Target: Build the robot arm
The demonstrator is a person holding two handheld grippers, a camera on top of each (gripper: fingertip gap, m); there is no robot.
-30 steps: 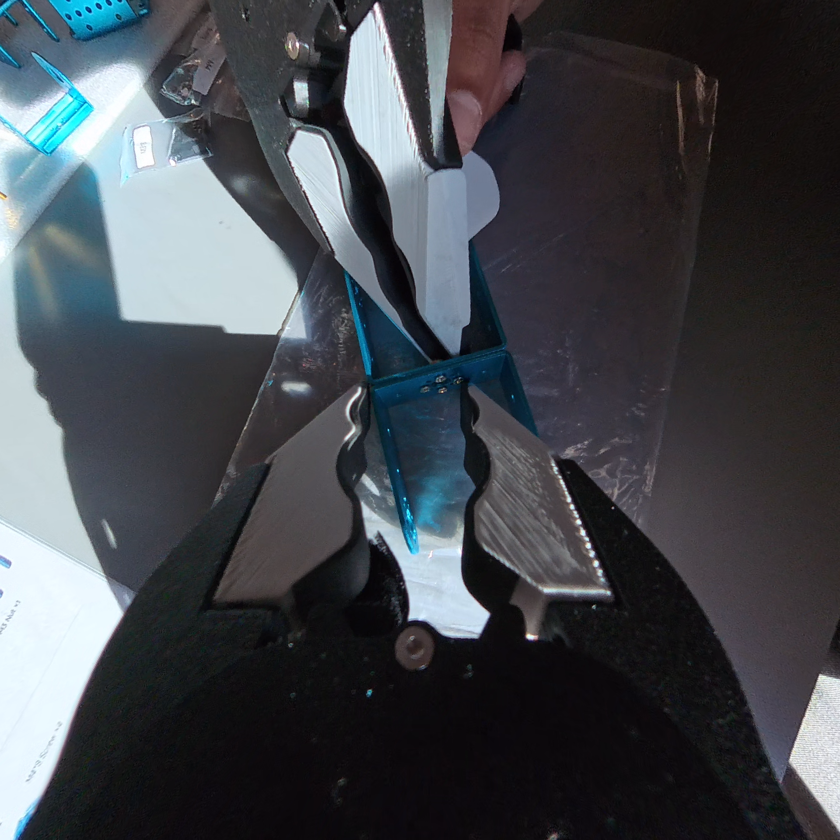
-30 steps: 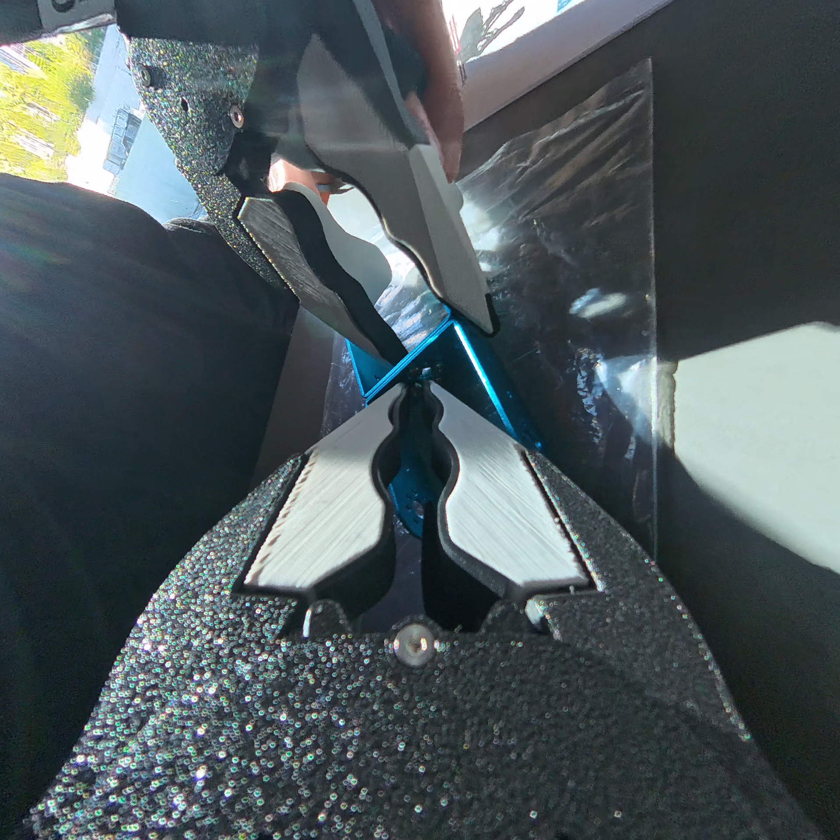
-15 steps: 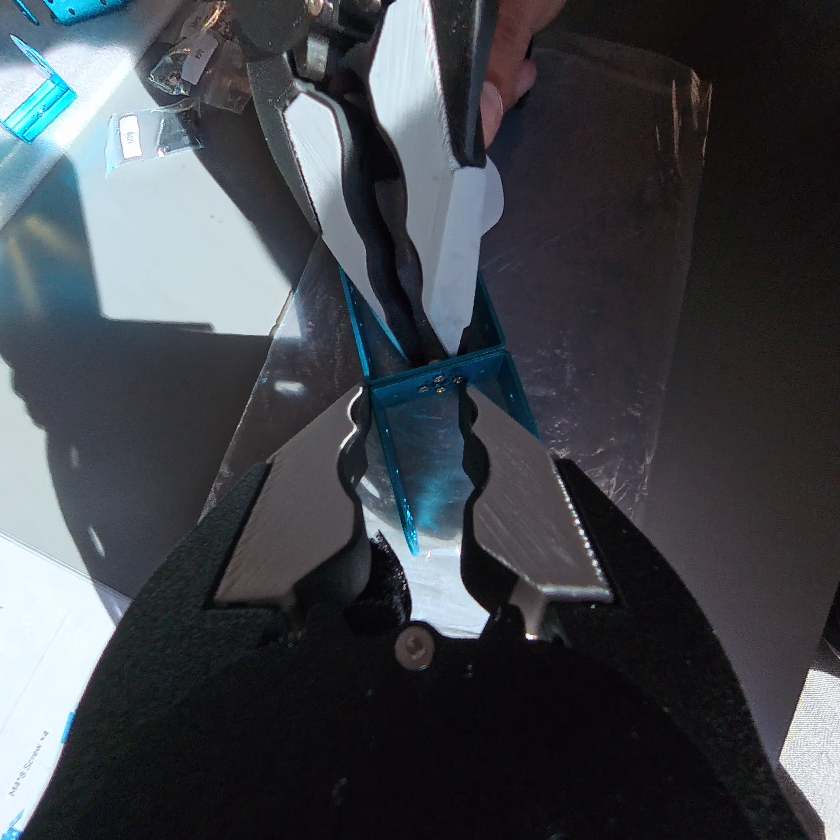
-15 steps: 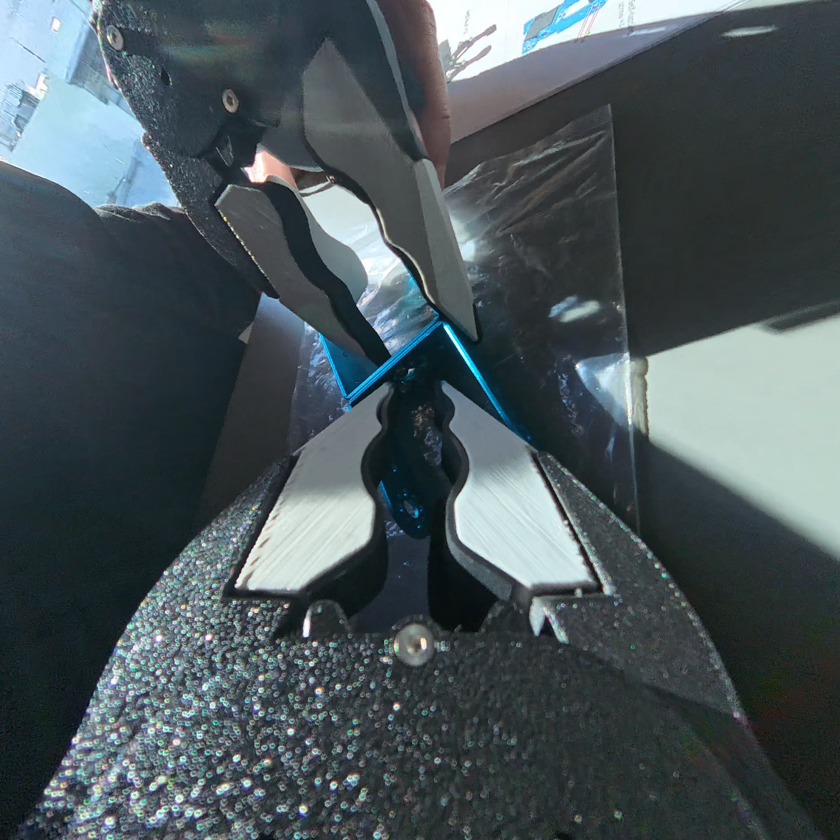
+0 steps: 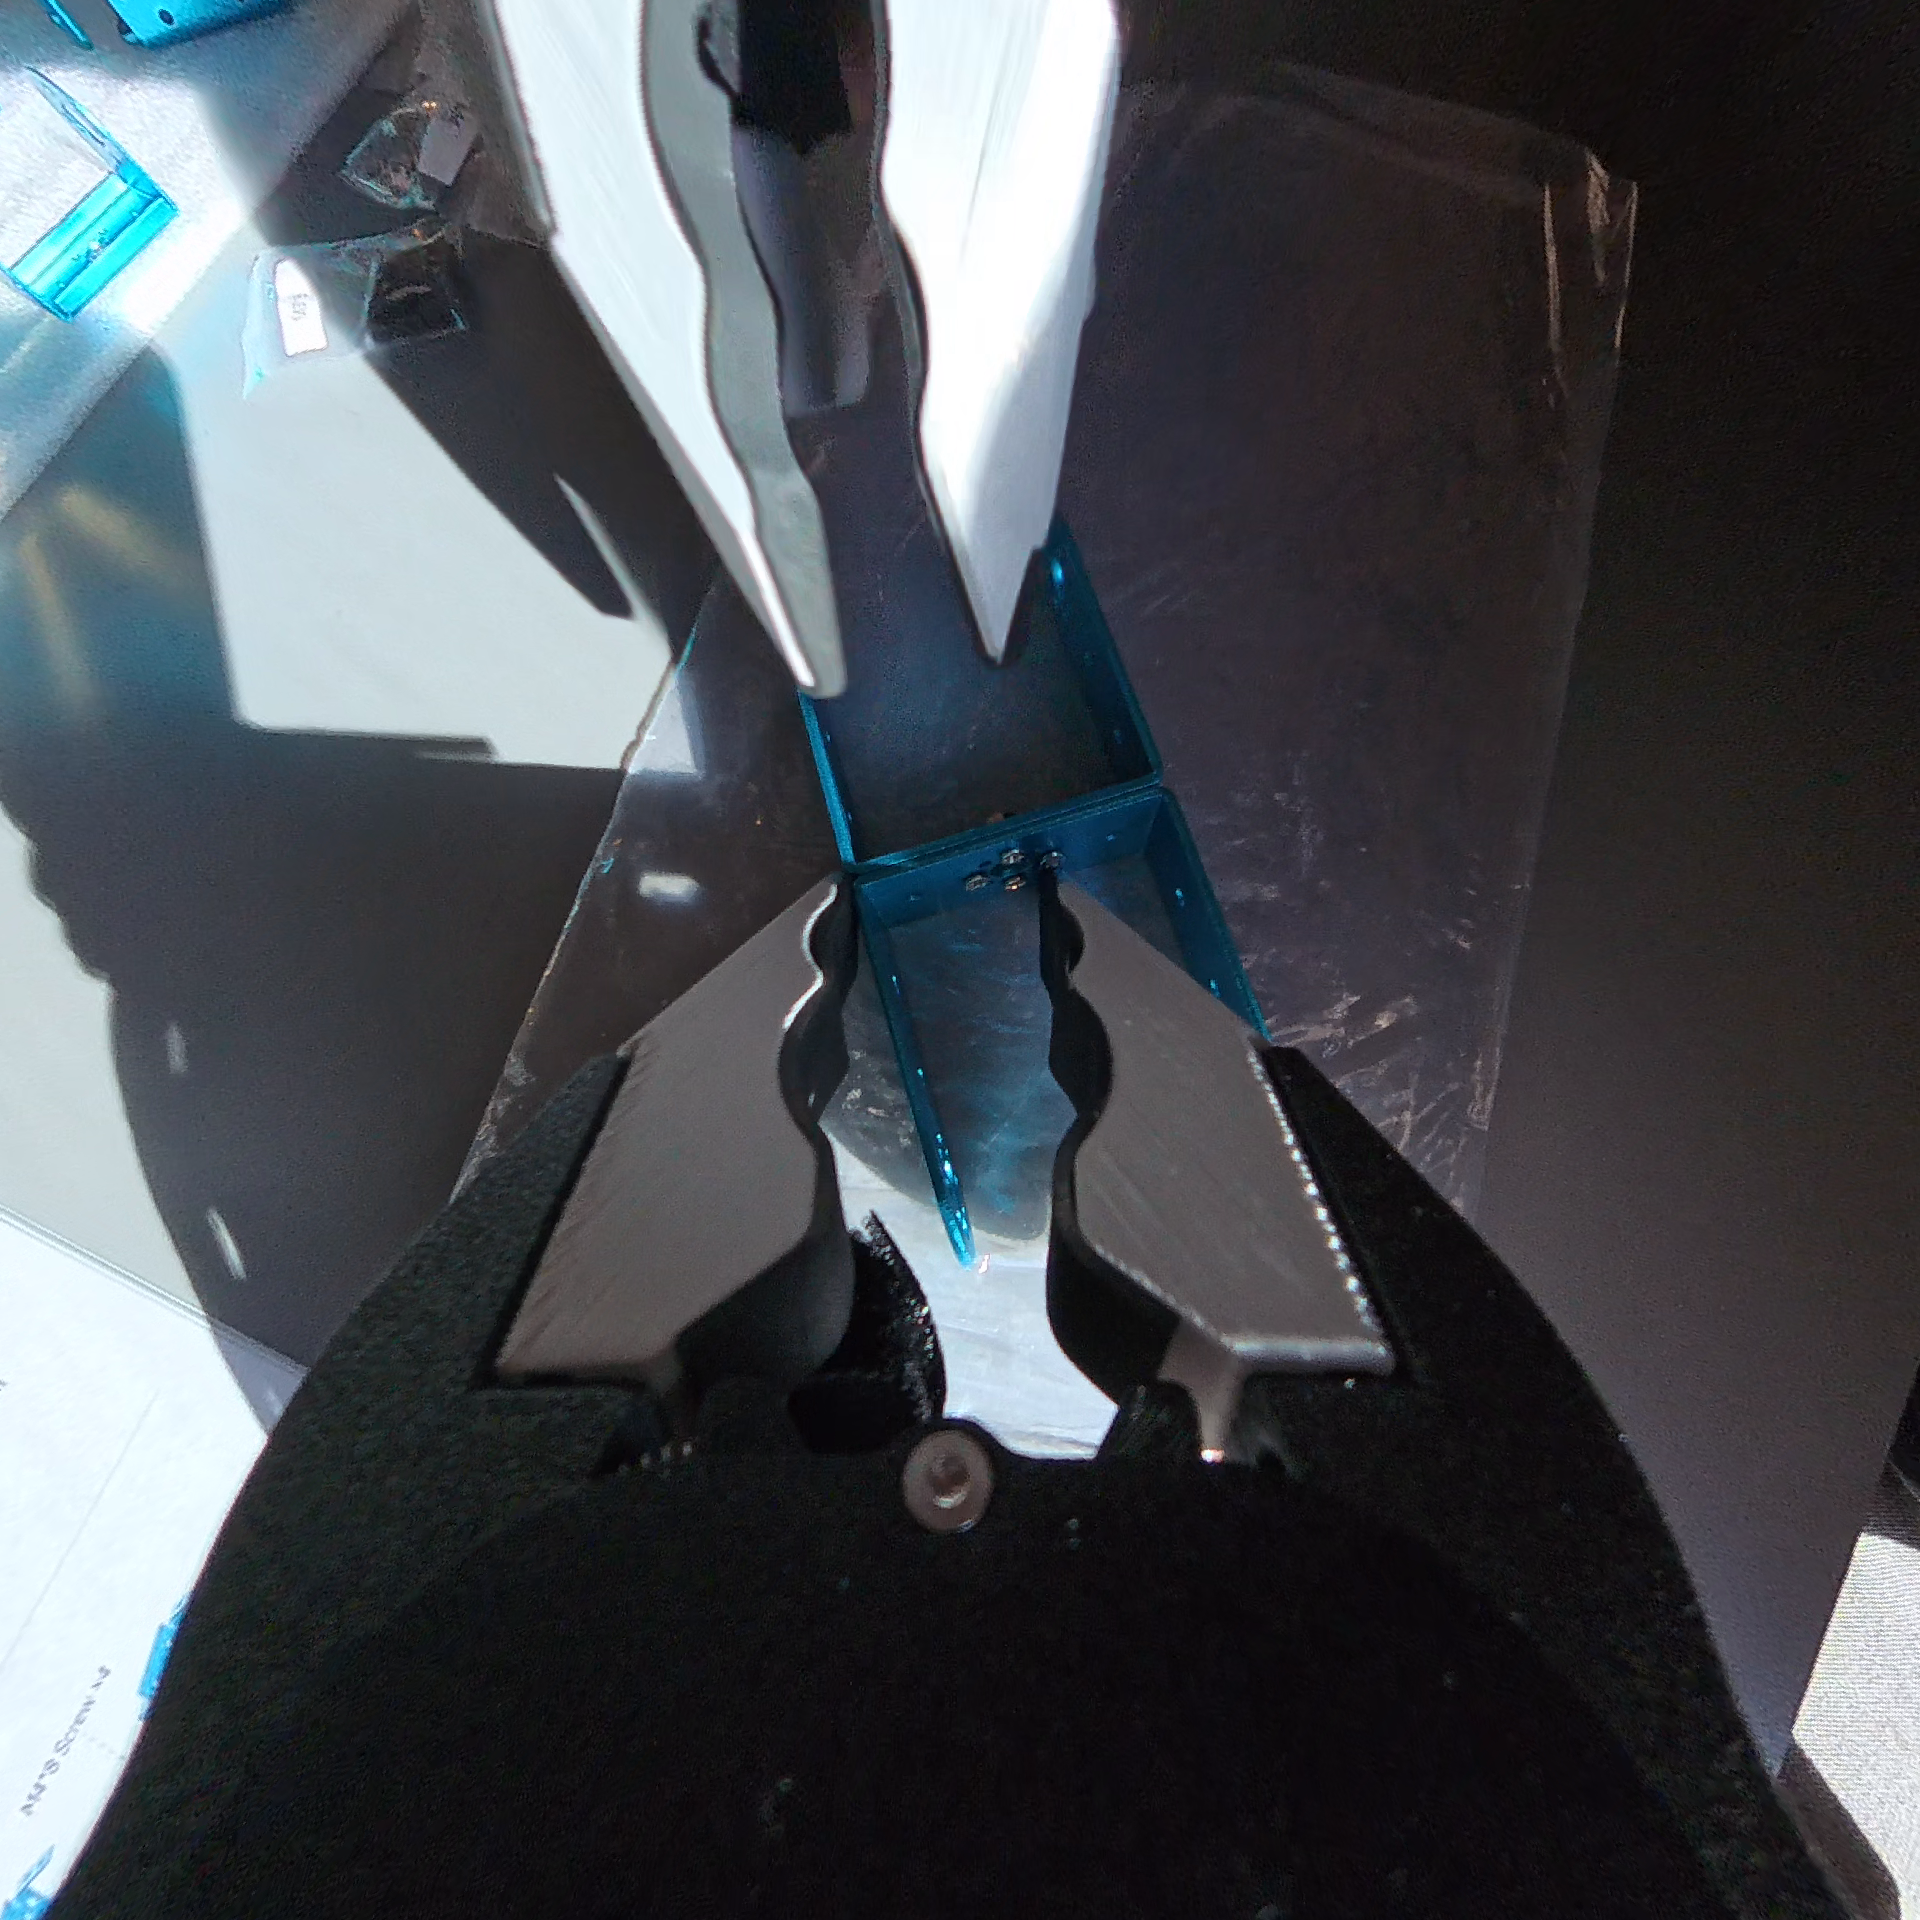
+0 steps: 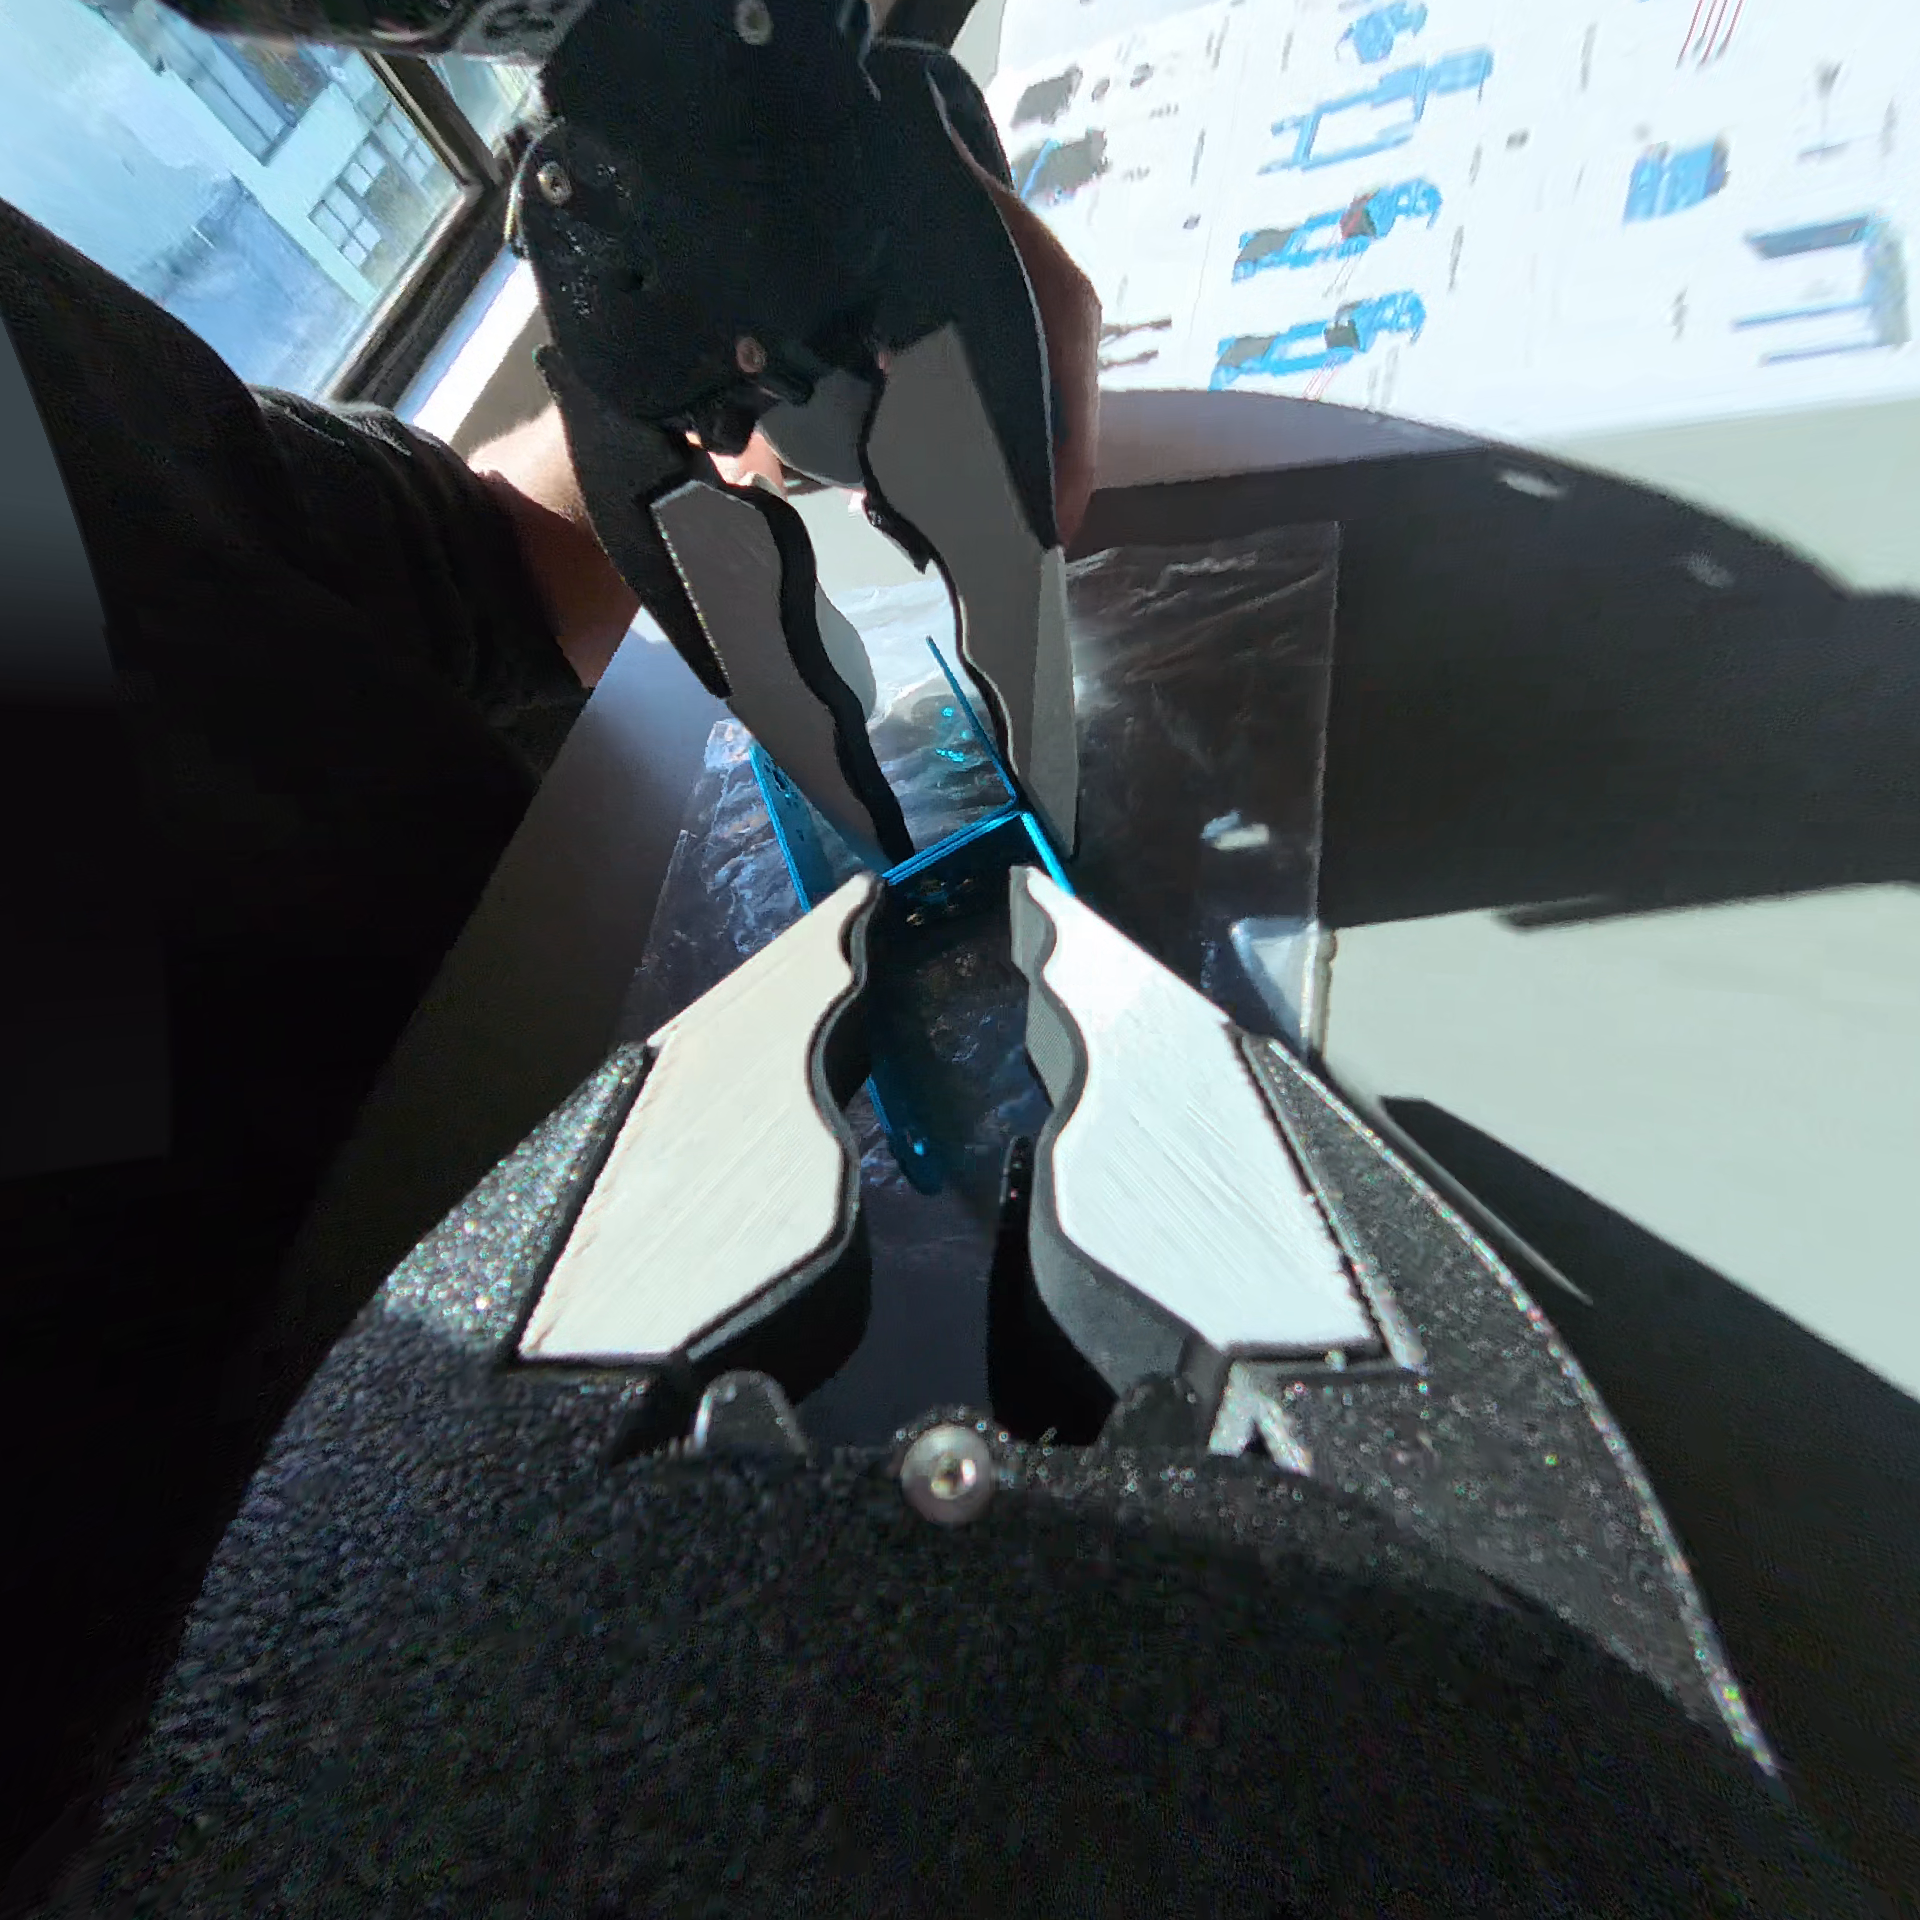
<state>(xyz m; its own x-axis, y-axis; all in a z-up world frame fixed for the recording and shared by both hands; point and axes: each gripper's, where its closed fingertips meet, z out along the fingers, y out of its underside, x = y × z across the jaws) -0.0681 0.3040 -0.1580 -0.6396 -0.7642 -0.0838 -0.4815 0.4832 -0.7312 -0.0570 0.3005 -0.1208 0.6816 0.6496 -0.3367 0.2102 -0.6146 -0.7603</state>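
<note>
On table (image 5: 343,582), half sunlit, half shadowed: clear plastic sheet (image 5: 1351,675) lying flat, blue metal bracket assembly (image 5: 997,831) standing on sheet. Left gripper (image 5: 940,894) fingers apart, straddling near blue side plate, left finger just outside plate, right finger inside channel near four small screws (image 5: 1013,871). Right gripper (image 6: 940,883) fingers apart, tips at far half of same assembly (image 6: 956,862), grip not confirmed. Far left: spare blue part (image 5: 78,244), small labelled bag (image 5: 343,301).
</note>
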